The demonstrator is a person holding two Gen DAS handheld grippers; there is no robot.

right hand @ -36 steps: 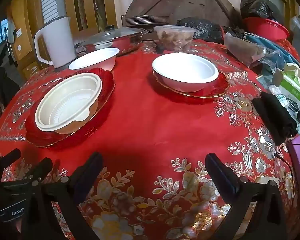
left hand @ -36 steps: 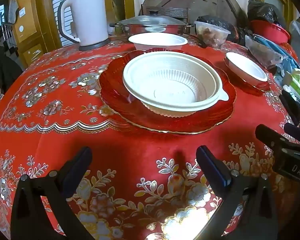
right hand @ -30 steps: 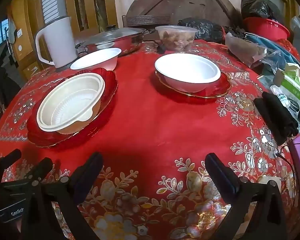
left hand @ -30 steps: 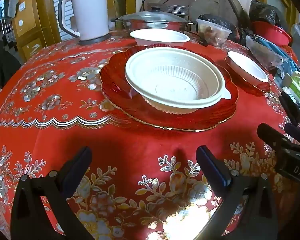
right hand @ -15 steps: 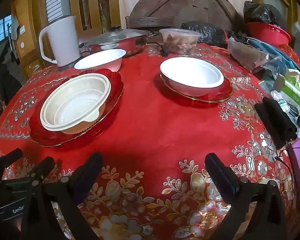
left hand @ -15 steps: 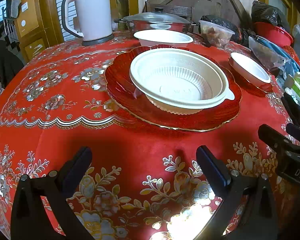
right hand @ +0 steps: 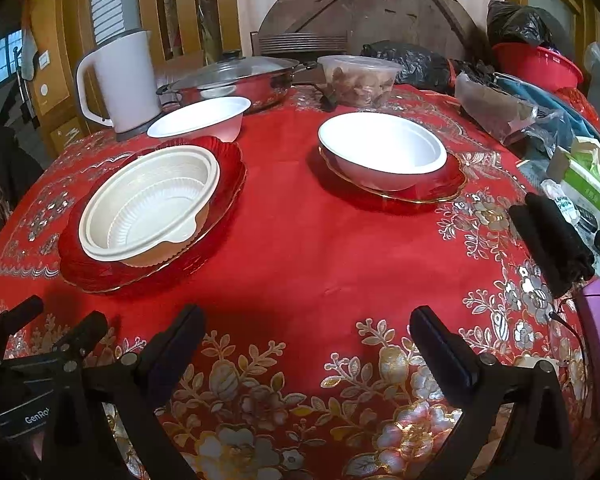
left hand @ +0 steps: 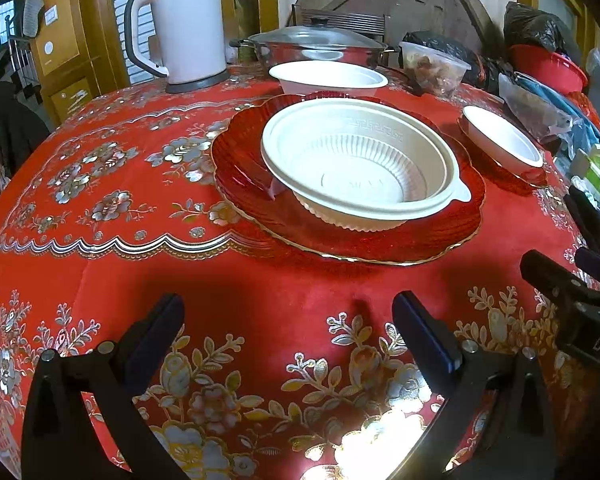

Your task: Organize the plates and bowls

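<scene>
A cream ribbed bowl (left hand: 360, 168) sits on a large red plate (left hand: 260, 216) in the table's middle; both also show in the right wrist view, the bowl (right hand: 148, 204) on the plate (right hand: 228, 164). A white bowl (right hand: 380, 152) sits on a smaller red plate (right hand: 448, 188) to the right. Another white bowl (right hand: 200, 118) stands behind the large plate. My left gripper (left hand: 288, 336) is open and empty above the near tablecloth. My right gripper (right hand: 306, 344) is open and empty, near the front edge.
A white kettle (left hand: 180, 24), a lidded steel pan (left hand: 316, 50) and a plastic food tub (right hand: 360, 78) stand at the back. Bags, a red basin (right hand: 536, 64) and a tissue box (right hand: 584, 180) crowd the right side. Black rolled items (right hand: 552, 240) lie at right.
Both grippers have moved slightly forward toward the dishes, so the bowls and plates appear a little nearer. Both stay open and empty.
</scene>
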